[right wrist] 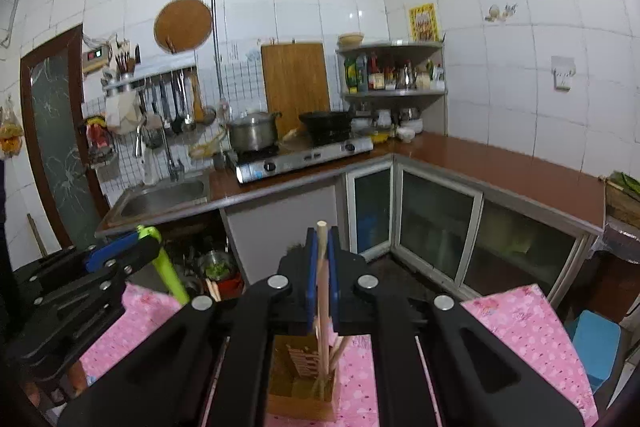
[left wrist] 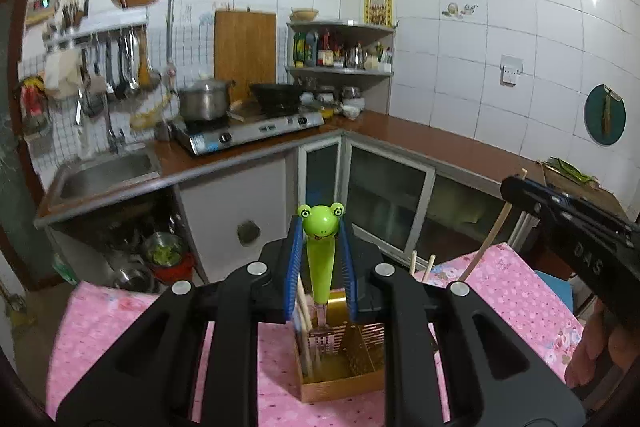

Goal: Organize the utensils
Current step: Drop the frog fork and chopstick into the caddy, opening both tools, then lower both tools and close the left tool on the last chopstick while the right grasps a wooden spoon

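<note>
On the left: left gripper [left wrist: 322,259] pinching a green frog-handled utensil [left wrist: 322,259], metal end down inside the gold holder box [left wrist: 340,383] on the pink tablecloth [left wrist: 100,339]. Chopsticks [left wrist: 302,311] standing in the box too. On the right: right gripper [right wrist: 323,287] squeezing one chopstick [right wrist: 322,267], bottom end in the same box.

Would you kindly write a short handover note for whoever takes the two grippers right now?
Left gripper: shut on the green frog-handled utensil, its metal end low in the gold perforated utensil holder.
Right gripper: shut on a pale wooden chopstick, held upright over the same holder.
Done: some chopsticks already stand in the holder on the pink flowered tablecloth.
Left: lower and release both pieces.
</note>
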